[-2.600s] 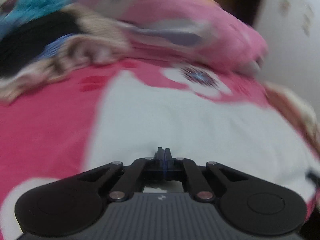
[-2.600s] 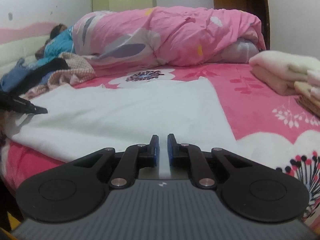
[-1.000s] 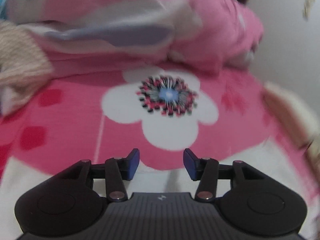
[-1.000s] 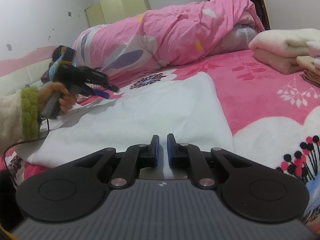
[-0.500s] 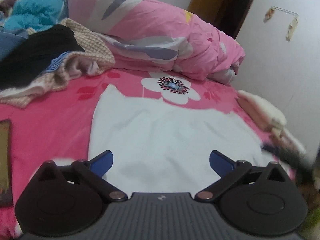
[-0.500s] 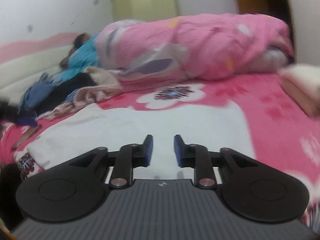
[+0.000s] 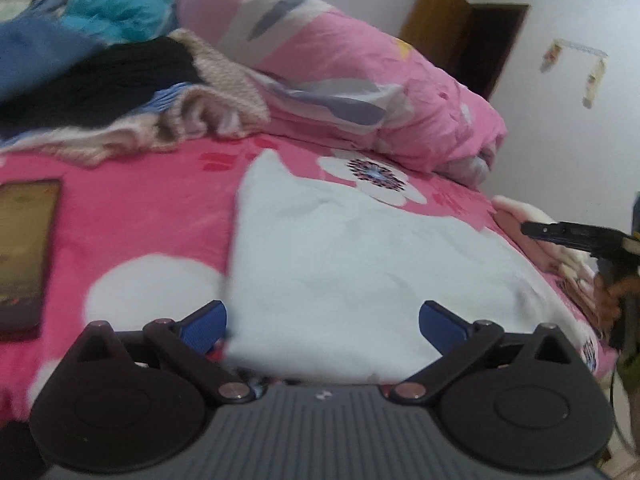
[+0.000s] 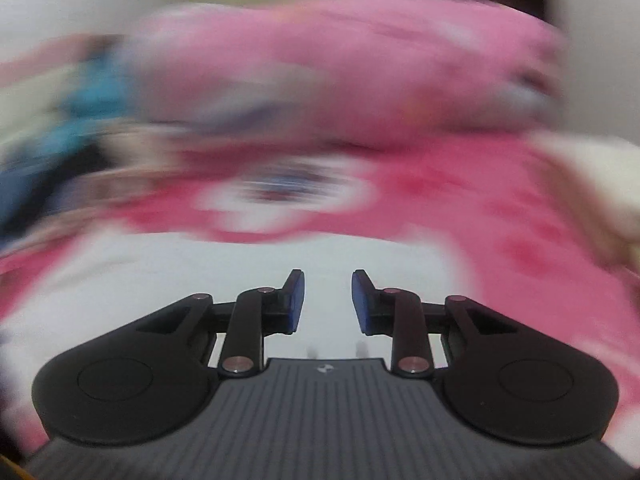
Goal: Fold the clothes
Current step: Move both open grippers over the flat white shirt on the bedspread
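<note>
A white garment lies spread flat on the pink flowered bedspread. My left gripper hovers over its near left corner with the jaws wide open and nothing pinched between them. My right gripper is above the near part of the same white garment. Its jaws stand slightly apart, with only cloth showing below the gap. The right wrist view is blurred by motion. In the left wrist view the right gripper shows side-on at the far right, held by a hand.
A dark phone lies on the bedspread at the left. A heap of unfolded clothes sits at the back left beside a rolled pink duvet. Folded cream laundry is stacked at the right edge.
My left gripper opened wide and drew back from the far flower print to the garment's near edge. My right gripper's jaws parted off the cloth, and it lifted and swung.
</note>
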Demonstrator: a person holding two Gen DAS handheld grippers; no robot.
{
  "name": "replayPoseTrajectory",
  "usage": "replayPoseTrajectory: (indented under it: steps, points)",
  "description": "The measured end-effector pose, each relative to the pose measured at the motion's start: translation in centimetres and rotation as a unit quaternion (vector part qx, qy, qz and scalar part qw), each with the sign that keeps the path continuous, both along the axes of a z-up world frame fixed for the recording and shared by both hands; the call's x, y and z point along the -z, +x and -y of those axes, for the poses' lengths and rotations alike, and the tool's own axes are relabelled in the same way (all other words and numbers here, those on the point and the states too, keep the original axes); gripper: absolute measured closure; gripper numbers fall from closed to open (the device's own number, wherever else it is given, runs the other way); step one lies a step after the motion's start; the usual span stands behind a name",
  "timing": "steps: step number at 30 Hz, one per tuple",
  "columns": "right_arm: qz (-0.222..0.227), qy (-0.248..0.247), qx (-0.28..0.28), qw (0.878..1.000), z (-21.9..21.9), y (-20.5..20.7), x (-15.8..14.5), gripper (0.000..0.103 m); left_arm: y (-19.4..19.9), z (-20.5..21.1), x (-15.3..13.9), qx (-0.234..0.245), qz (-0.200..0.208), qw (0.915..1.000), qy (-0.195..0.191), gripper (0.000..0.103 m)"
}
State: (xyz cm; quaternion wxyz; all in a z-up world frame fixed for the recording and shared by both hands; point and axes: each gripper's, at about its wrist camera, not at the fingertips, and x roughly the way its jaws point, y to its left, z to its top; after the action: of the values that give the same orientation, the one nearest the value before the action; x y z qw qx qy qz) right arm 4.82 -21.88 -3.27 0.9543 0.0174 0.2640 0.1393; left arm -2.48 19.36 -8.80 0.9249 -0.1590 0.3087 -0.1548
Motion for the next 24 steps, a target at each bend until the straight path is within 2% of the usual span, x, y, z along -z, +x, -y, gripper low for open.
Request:
replayPoseTrajectory:
  steps: [2,4,6,7,11,14,17,20,22,24]
  points:
    - [0.016,0.004,-0.114,0.993,-5.2,-1.0,0.2,0.078,-0.2,-1.1,0.5,-0.016,-0.012,0.9997,-0.017,0.000]
    - [0.016,0.009,-0.218,0.976,-9.5,-1.7,1.3,0.079,-0.5,-2.3,0.9,-0.036,-0.021,0.9986,-0.034,0.000]
    - [-0.005,0.007,-0.271,0.963,-11.8,-2.1,2.9,0.080,-0.9,-3.2,1.0,-0.050,-0.017,0.9973,-0.052,0.000]
    - [-0.018,0.004,-0.273,0.962,-12.1,-2.1,3.7,0.080,-1.1,-3.6,1.0,-0.056,-0.015,0.9969,-0.053,0.000]
    - [-0.067,-0.002,-0.209,0.976,-9.7,-3.0,4.9,0.080,-1.2,-4.5,1.0,-0.076,-0.010,0.9967,-0.025,0.003]
    - [-0.031,0.007,-0.192,0.981,-9.6,-4.9,3.2,0.080,-1.3,-4.9,0.7,-0.083,-0.002,0.9964,-0.016,0.003]
    - [0.020,-0.016,-0.186,0.982,-12.8,-4.8,2.9,0.080,-1.8,-5.0,0.1,-0.095,0.009,0.9954,-0.010,0.003]
    - [0.017,-0.062,-0.217,0.974,-17.0,-4.4,5.3,0.084,-2.7,-5.2,-0.6,-0.109,0.022,0.9938,0.001,0.003]
    - [0.013,-0.070,-0.279,0.958,-19.4,-5.7,6.0,0.086,-3.2,-5.5,-1.1,-0.118,0.027,0.9926,0.008,0.003]
    - [0.031,-0.074,-0.306,0.949,-20.5,-6.6,5.8,0.088,-3.6,-5.8,-1.5,-0.127,0.032,0.9912,0.014,0.003]
